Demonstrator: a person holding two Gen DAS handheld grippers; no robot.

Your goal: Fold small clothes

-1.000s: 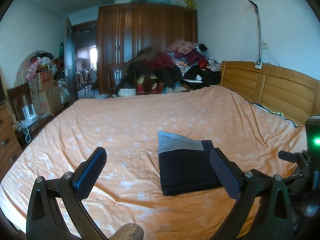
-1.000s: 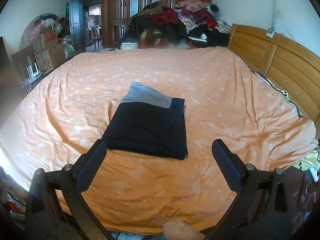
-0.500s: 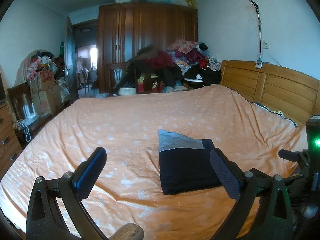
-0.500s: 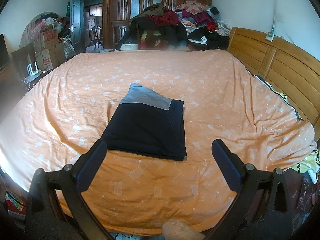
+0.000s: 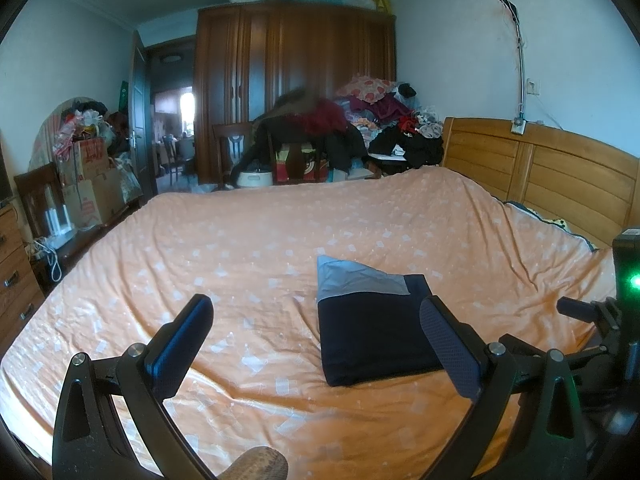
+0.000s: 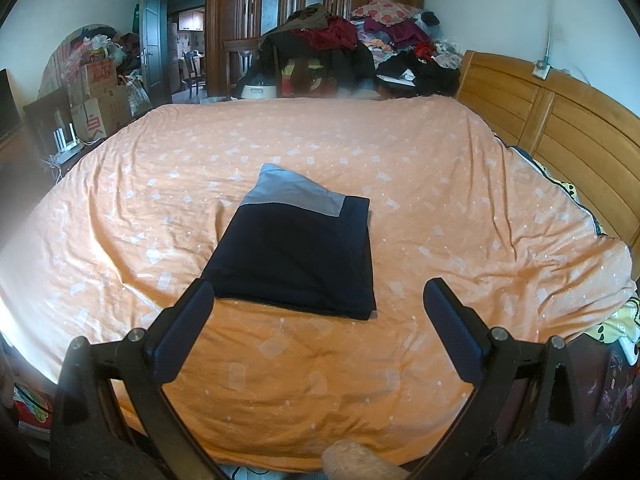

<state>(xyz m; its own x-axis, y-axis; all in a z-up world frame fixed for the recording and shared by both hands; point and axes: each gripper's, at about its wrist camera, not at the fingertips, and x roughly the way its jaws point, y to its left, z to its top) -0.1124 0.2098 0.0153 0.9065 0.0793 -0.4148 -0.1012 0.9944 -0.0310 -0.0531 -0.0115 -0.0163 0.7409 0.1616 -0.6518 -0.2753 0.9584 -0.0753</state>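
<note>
A folded navy garment (image 6: 296, 256) with a grey band at its far end lay flat on the orange bedspread (image 6: 420, 184). The right gripper (image 6: 318, 330) hung above the bed's near edge with its jaws spread wide and empty, the garment just beyond and between its fingers, apart from both. The left gripper (image 5: 316, 342) was likewise wide open and empty, the garment (image 5: 372, 336) lying ahead toward its right finger (image 5: 448, 344).

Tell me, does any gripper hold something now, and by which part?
Nothing is held. The left gripper and right gripper are both open, and the folded dark garment lies alone on the bed.
</note>
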